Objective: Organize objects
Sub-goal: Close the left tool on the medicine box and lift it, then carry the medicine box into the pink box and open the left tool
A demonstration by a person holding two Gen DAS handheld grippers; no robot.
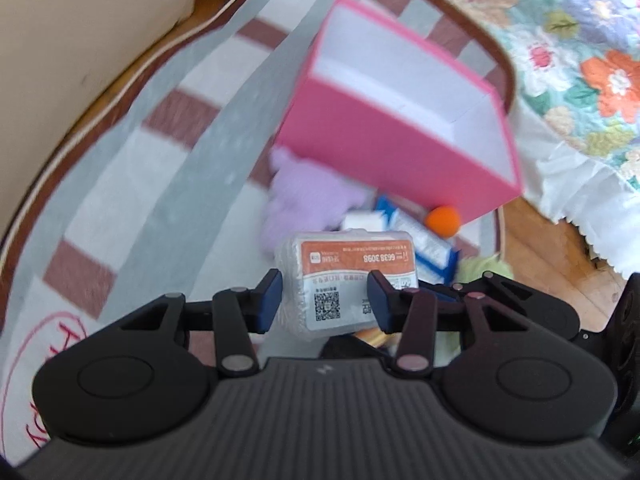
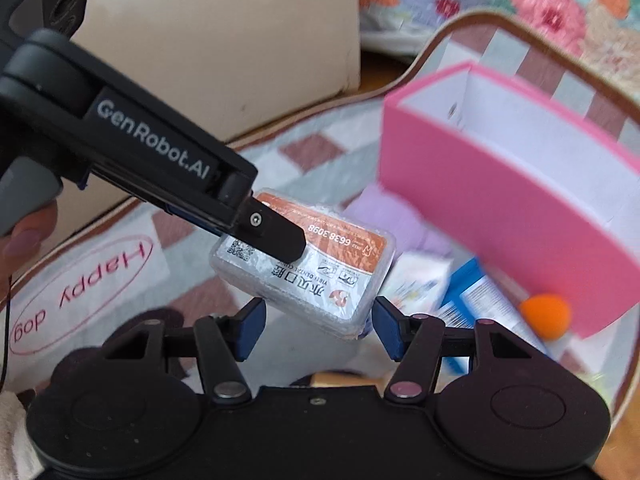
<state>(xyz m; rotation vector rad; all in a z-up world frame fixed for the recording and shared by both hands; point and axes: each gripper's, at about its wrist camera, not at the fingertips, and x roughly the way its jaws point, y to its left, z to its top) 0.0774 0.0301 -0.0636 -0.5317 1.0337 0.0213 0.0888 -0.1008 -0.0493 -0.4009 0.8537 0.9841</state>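
Observation:
My left gripper [image 1: 325, 300] is shut on a clear plastic box with an orange and white label [image 1: 352, 276] and holds it above the mat. In the right wrist view the same box [image 2: 308, 264] hangs from the left gripper's fingers [image 2: 276, 236], tilted. My right gripper [image 2: 318, 330] is open, just below and in front of the box, its blue pads either side of the box's lower corner without closing on it. An open pink box with a white inside [image 1: 404, 116] stands beyond it; it also shows in the right wrist view [image 2: 512, 200].
A checked mat [image 1: 160, 160] with a brown rim lies on a wooden floor [image 1: 552, 248]. A purple plush toy [image 1: 300, 200], blue and white packets [image 1: 420, 236] and an orange ball [image 1: 442, 221] lie by the pink box. A floral quilt [image 1: 580, 60] hangs at right, a beige block [image 2: 224, 40] at left.

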